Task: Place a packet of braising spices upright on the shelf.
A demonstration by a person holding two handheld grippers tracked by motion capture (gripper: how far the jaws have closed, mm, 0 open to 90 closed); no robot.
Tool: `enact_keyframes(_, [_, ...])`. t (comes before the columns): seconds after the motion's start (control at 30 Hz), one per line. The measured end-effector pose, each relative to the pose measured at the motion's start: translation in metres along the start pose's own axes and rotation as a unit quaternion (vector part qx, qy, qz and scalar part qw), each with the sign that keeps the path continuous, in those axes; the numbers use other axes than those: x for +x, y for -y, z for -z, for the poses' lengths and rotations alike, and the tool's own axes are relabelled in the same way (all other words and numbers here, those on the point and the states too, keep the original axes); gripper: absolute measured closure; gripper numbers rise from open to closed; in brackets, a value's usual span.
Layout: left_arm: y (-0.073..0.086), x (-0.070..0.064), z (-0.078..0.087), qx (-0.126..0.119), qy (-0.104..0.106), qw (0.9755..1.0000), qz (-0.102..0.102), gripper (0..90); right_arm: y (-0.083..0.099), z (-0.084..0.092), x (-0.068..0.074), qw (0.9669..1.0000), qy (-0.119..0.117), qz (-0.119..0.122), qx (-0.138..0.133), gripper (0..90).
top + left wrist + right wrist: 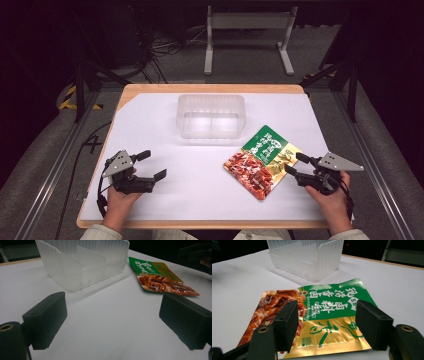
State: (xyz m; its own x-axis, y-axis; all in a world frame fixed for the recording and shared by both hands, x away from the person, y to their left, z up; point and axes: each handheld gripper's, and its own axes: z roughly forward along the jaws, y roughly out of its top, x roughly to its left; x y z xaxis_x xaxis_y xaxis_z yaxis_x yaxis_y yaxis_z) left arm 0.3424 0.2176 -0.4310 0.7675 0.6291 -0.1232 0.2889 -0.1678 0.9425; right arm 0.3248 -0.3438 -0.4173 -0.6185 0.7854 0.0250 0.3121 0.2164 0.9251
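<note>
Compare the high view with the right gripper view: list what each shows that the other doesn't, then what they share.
High view alone: the left hand-held gripper, open over the white sheet, both of the person's hands, the grey floor, cables and a white frame beyond the table.

Right gripper view alone: close print on the snack packet, with the open black jaws on either side of its near end.

Shared: the snack packet, the clear plastic container, the white sheet, and the right hand-held gripper.

One snack pouch [261, 161], printed green, gold and red, lies on the white table [165, 145] toward its right edge. One clear plastic container [211, 115] sits near the far edge, split by a divider into two compartments. Two handheld grippers: left gripper [155, 165], right gripper [295, 164].
</note>
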Motion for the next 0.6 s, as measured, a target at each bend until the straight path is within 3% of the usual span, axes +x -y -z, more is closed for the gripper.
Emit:
enact_keyframes(0.27, [0.000,-0.001,0.001,0.001,-0.002,1.0000,-0.001,8.5,-0.008,-0.002,0.000,0.9999,-0.010,-0.003,-0.002,31.1])
enact_keyframes(0.6, [0.001,0.000,0.004,0.001,-0.006,1.0000,0.001,8.5,-0.027,-0.011,-0.010,0.9997,0.012,-0.011,0.016,32.6])
